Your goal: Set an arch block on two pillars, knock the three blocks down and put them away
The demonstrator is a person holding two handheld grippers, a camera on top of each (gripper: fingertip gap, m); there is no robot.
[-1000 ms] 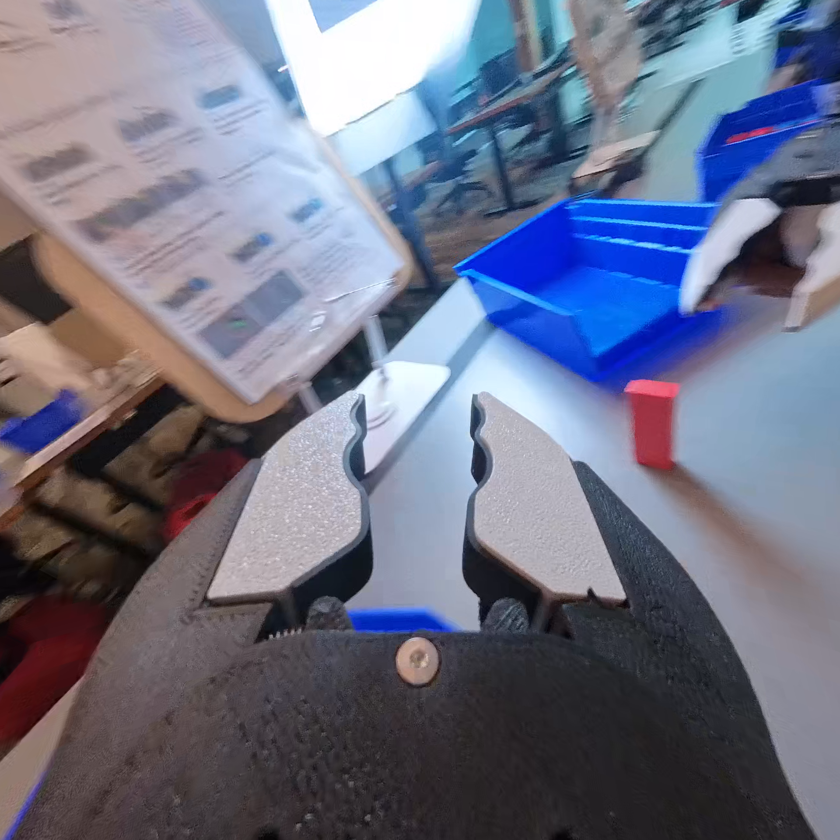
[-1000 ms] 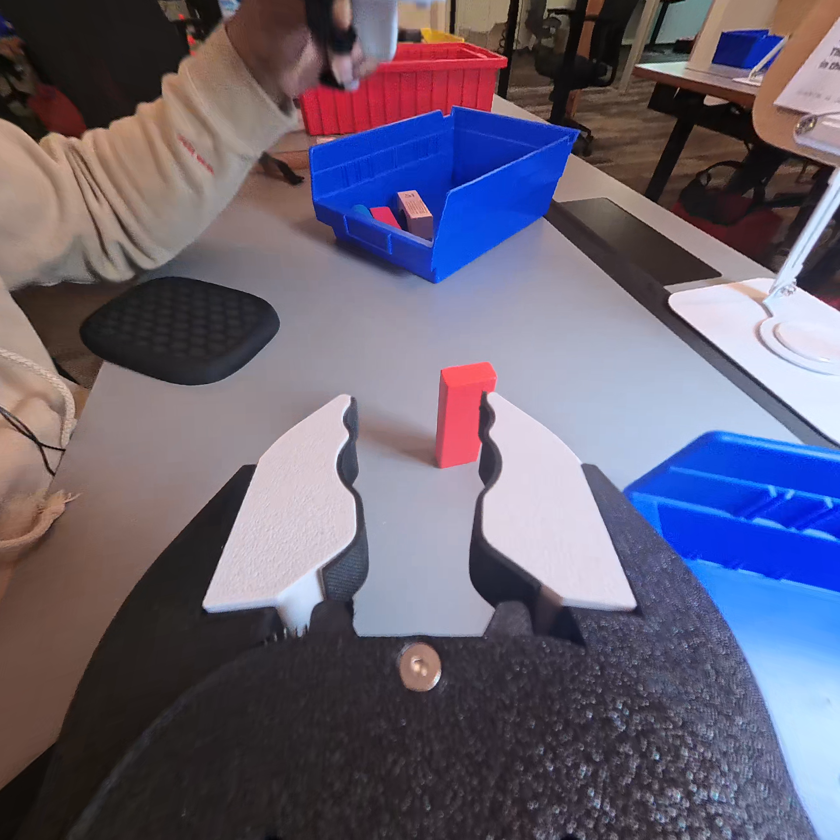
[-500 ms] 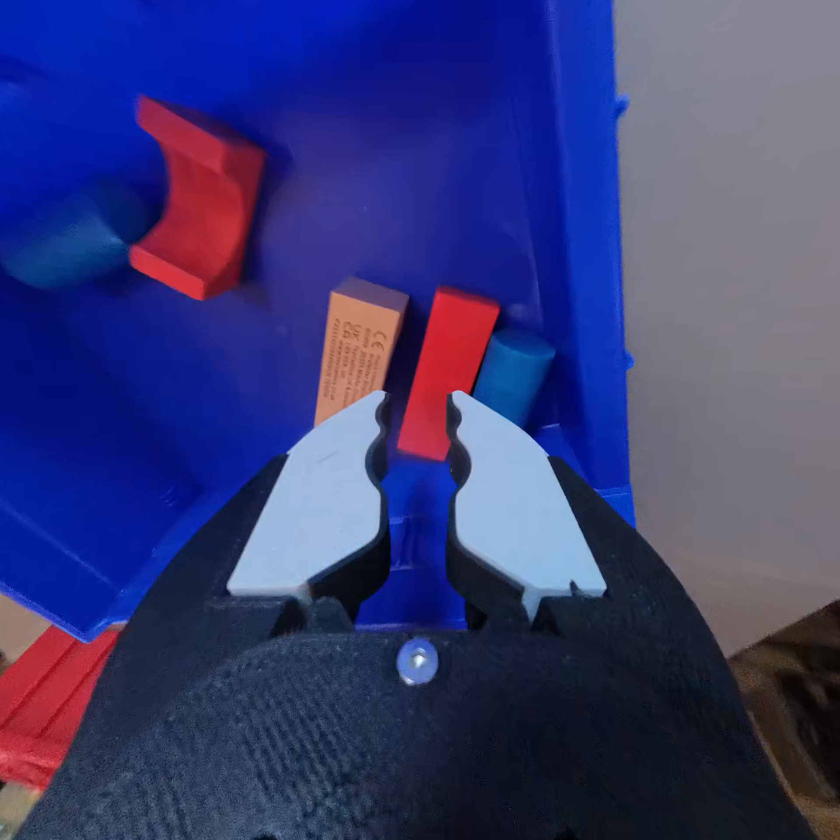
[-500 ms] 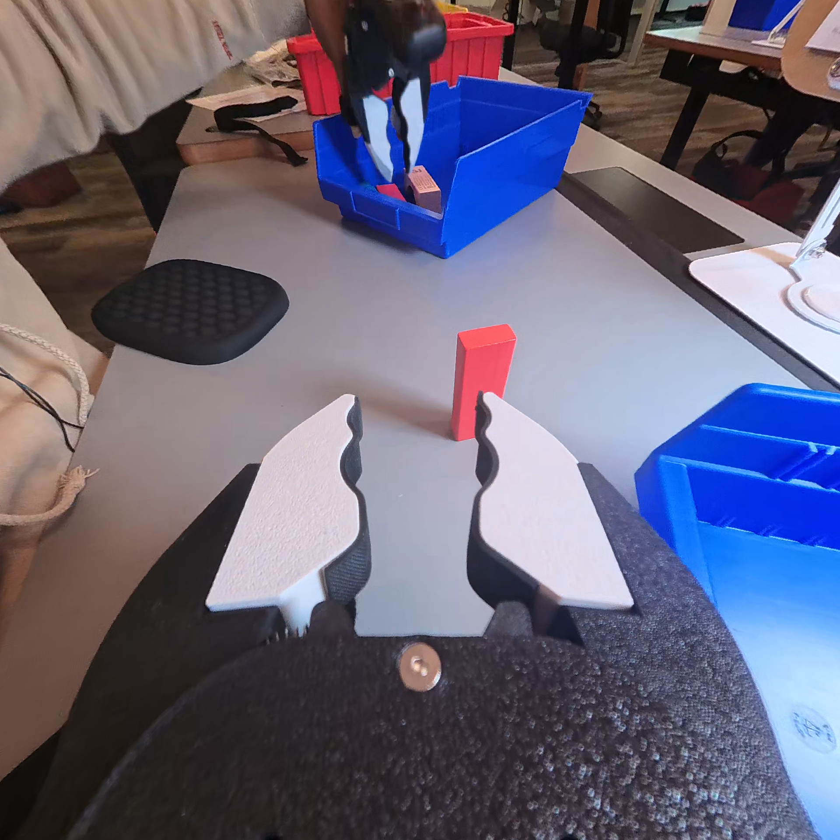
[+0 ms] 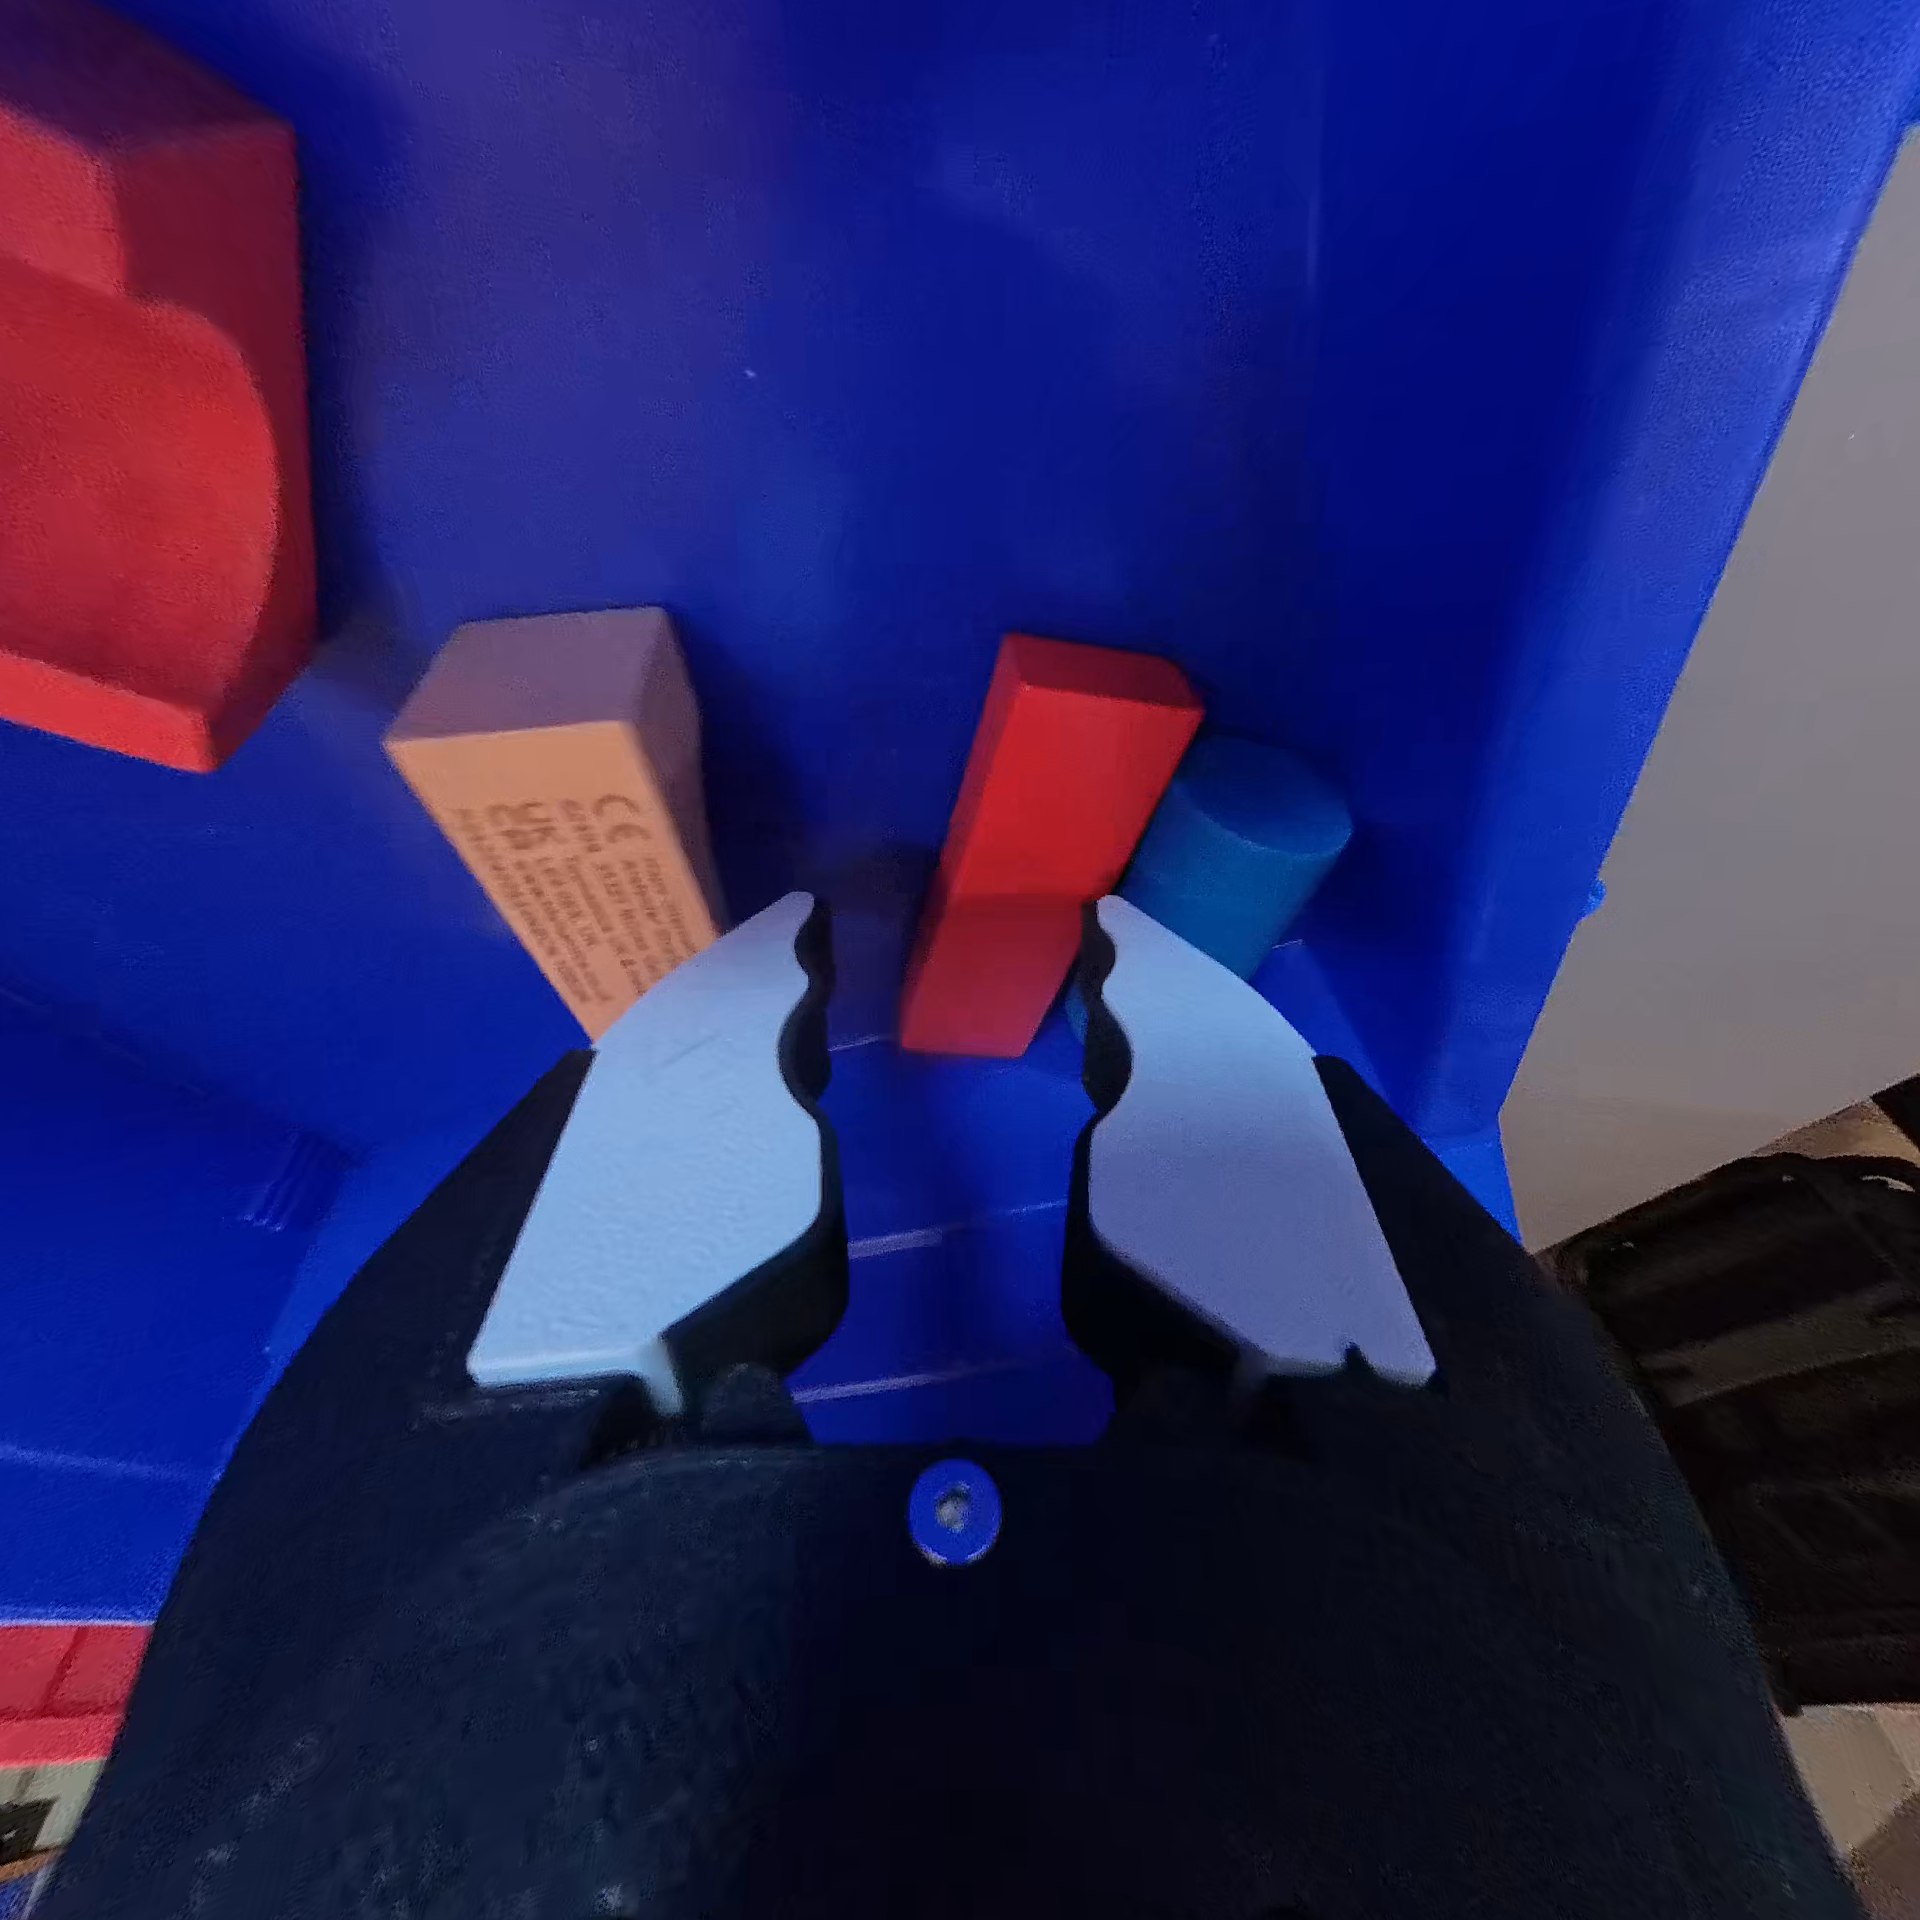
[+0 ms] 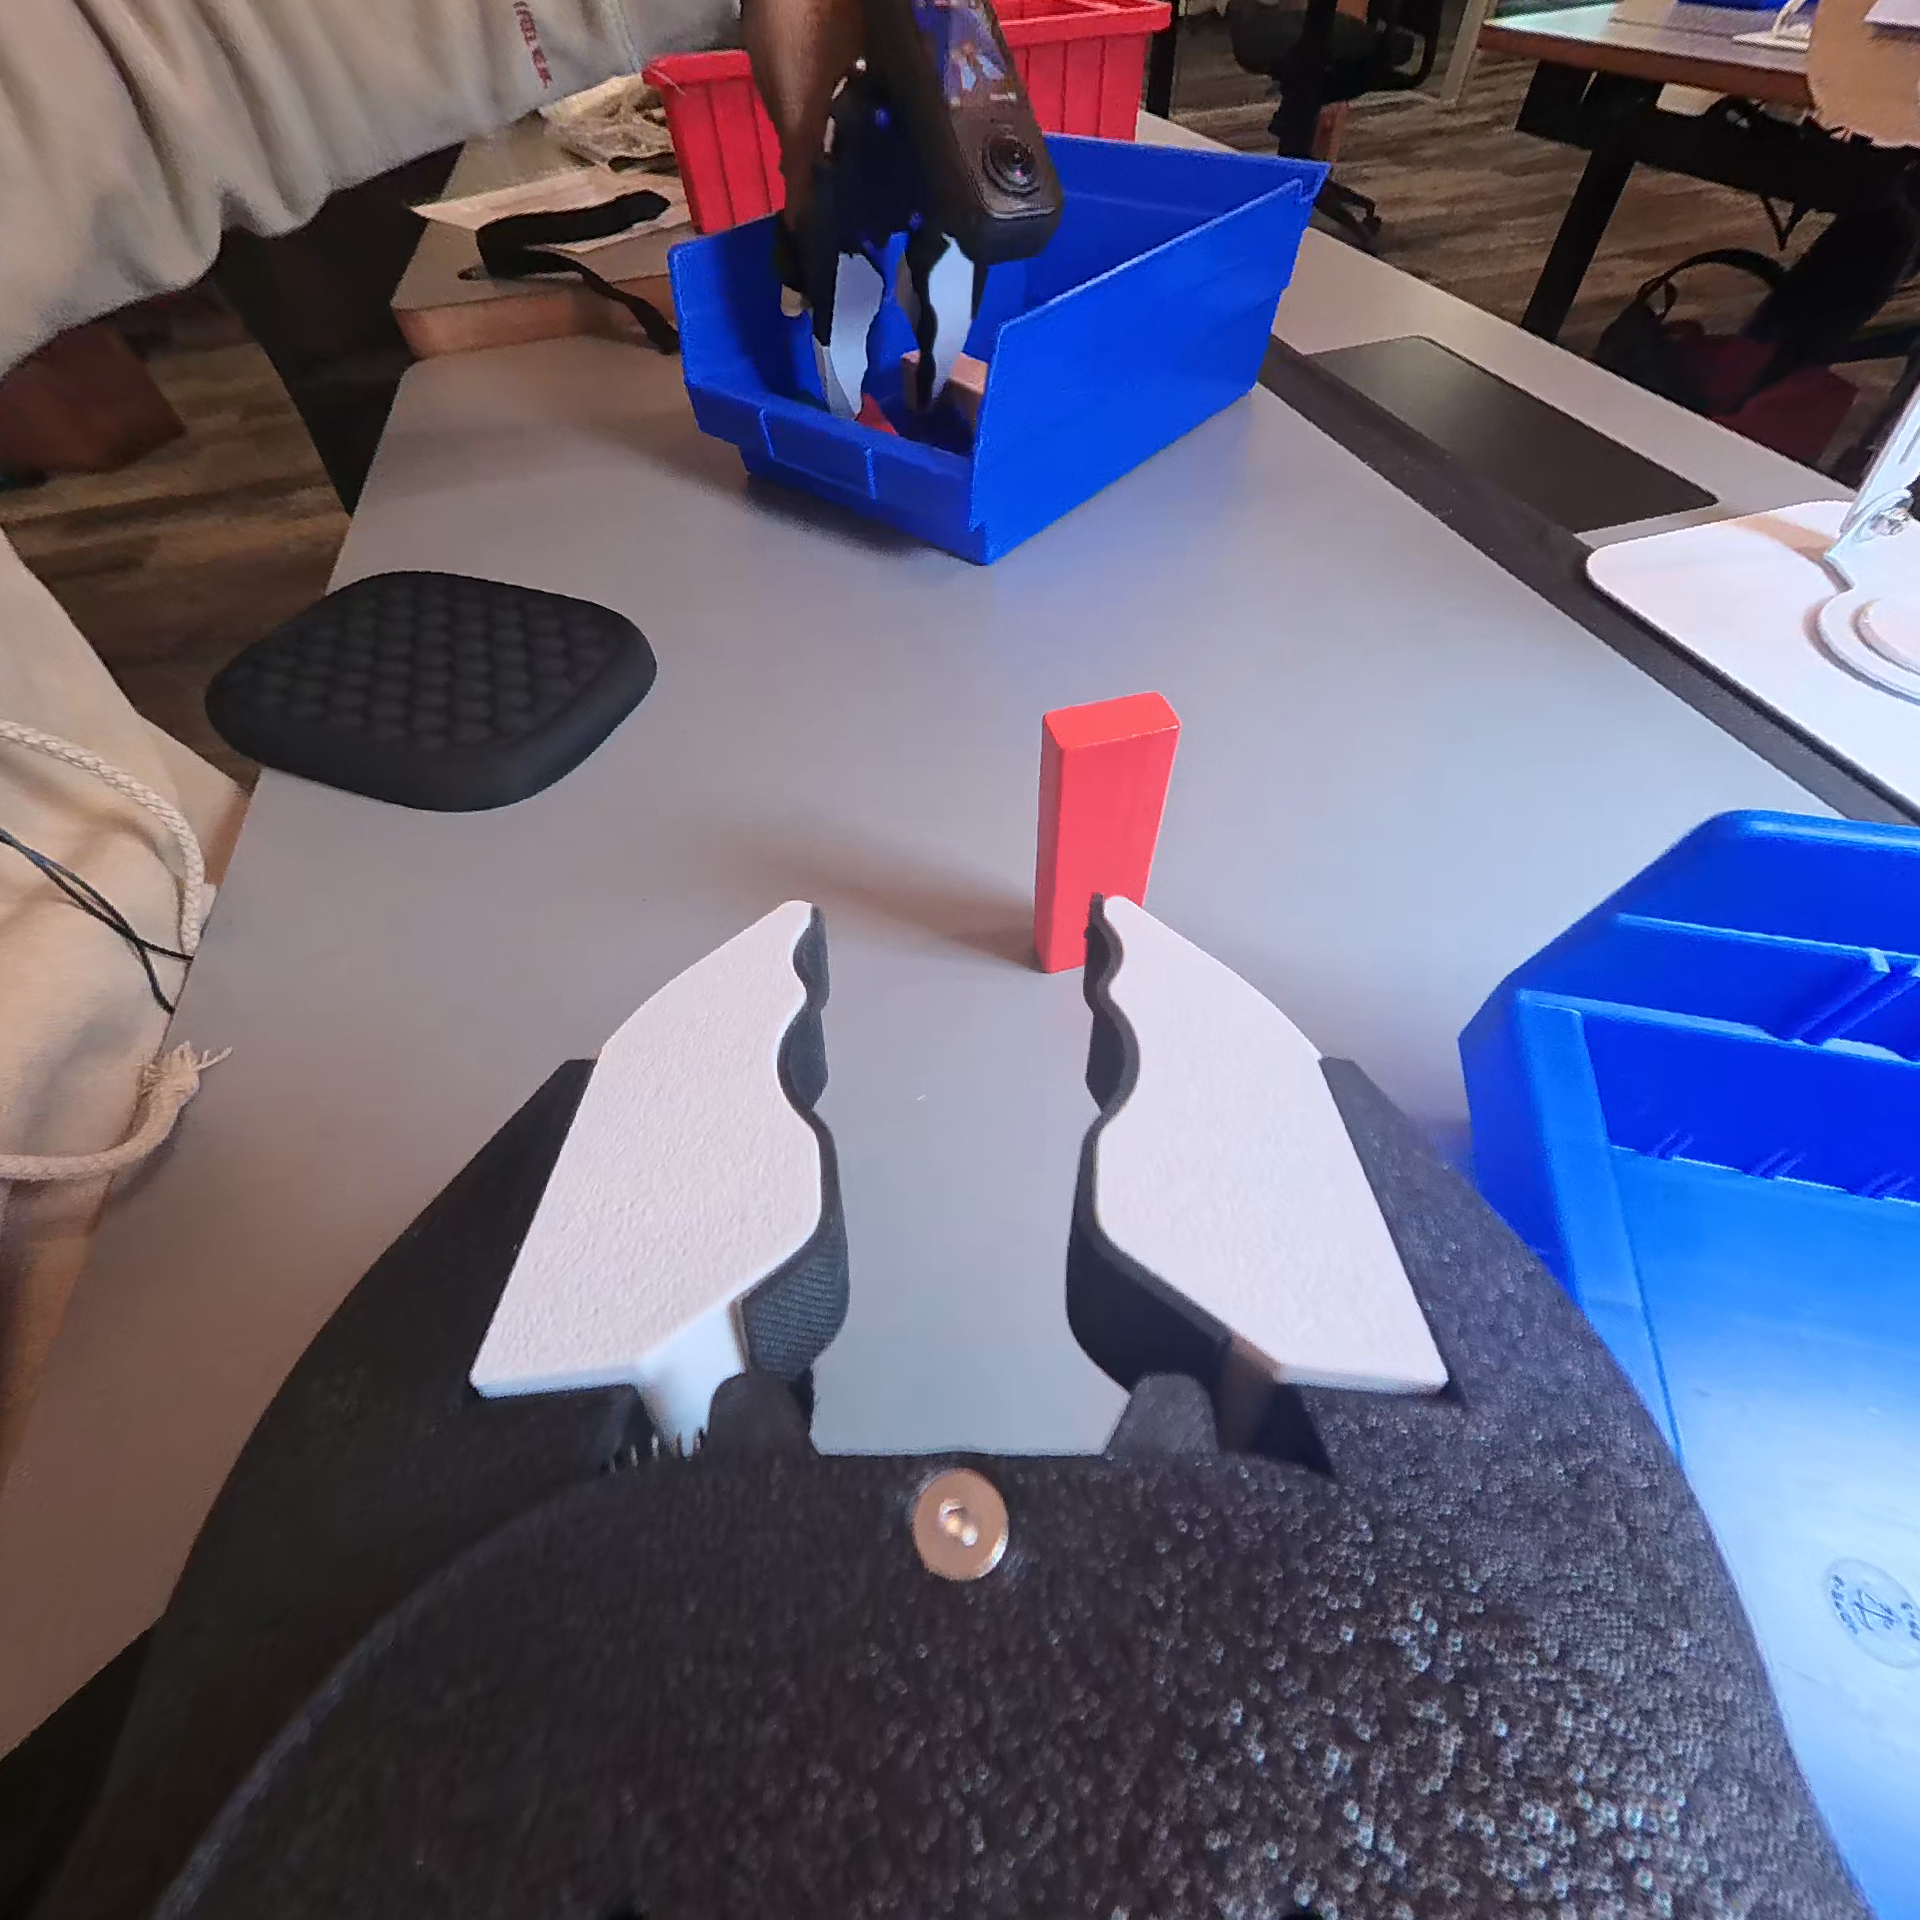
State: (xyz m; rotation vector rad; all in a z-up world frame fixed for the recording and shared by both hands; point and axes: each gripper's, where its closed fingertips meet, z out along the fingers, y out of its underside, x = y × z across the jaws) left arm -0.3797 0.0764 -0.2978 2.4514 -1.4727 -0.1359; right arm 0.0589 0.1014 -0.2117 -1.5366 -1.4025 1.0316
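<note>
My left gripper (image 5: 951, 920) is open inside a blue bin (image 5: 1195, 312), its tips just short of a red pillar block (image 5: 1039, 842) that leans on a blue cylinder (image 5: 1226, 852). A tan block (image 5: 561, 800) lies to the left and a red arch block (image 5: 135, 478) at far left. In the right wrist view a second red pillar (image 6: 1107, 831) stands upright on the grey table (image 6: 831, 727). My right gripper (image 6: 956, 920) is open and empty, low over the table just short of that pillar. The left gripper (image 6: 888, 322) shows there, reaching down into the far blue bin (image 6: 1122, 353).
A black honeycomb pad (image 6: 431, 686) lies at the table's left. Another blue bin (image 6: 1704, 1039) sits close on the right. A red bin (image 6: 727, 135) stands behind the far blue bin. A white stand base (image 6: 1766, 603) is at the right edge. A person's sleeve (image 6: 83, 935) is at left. My hands' fingertips stand some 45 centimetres from each other.
My left gripper swung from over the table down into the blue bin, moved closer to the red pillar there and opened wider. My right gripper backed off slightly from the standing pillar.
</note>
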